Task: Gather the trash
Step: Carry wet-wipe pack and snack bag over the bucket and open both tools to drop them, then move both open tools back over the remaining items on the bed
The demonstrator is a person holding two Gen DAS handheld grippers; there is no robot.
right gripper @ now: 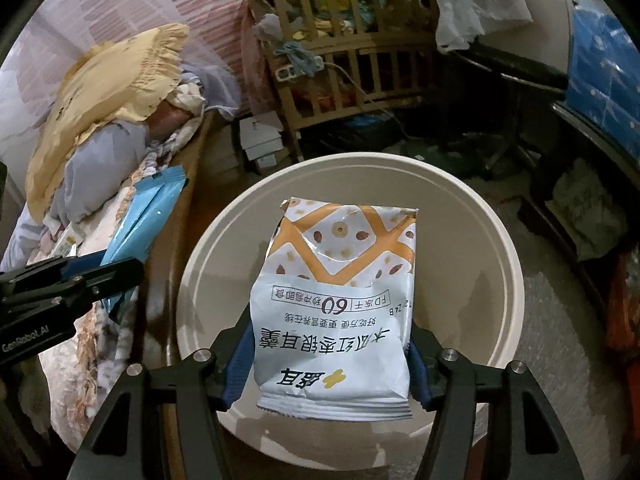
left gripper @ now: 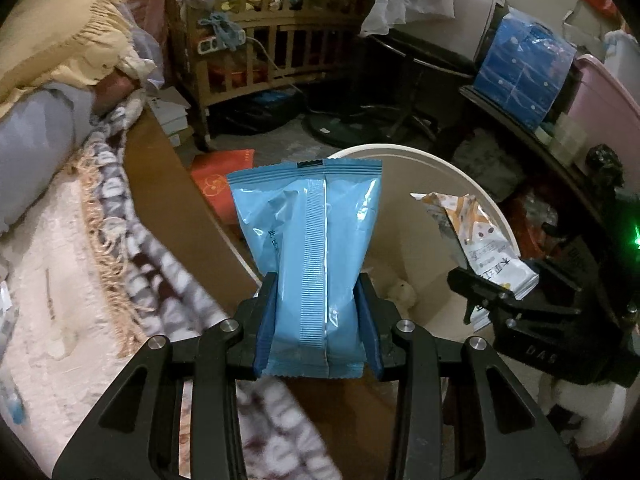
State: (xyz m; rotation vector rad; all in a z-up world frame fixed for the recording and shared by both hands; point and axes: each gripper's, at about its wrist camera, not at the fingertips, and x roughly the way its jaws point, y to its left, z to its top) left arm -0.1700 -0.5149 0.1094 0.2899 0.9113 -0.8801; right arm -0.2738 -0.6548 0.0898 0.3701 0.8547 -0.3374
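A pale blue sealed snack packet (left gripper: 308, 240) stands upright in my left gripper (left gripper: 316, 284), whose blue pads are shut on its lower half. It hangs above the bed's brown edge, just left of the round cream trash bin (left gripper: 420, 160). The right wrist view shows the left gripper (right gripper: 120, 268) and the blue packet (right gripper: 148, 212) beside the bin's rim (right gripper: 224, 220). My right gripper (right gripper: 332, 332) is shut on a torn white and orange snack packet (right gripper: 340, 272), held over the bin's open mouth. Its far side, the same white packet (left gripper: 468, 220), shows in the left wrist view with the right gripper (left gripper: 496, 284) under it.
A bed with a fringed blanket (left gripper: 100, 240) and a yellow pillow (right gripper: 116, 92) fills the left. Behind the bin stand a wooden crib (right gripper: 352, 72), stacked boxes (right gripper: 260, 140) and a fan base (left gripper: 340, 128). An orange bag (left gripper: 220, 180) lies on the floor. Blue packs (left gripper: 524, 68) and a pink tub (left gripper: 600, 112) crowd the right.
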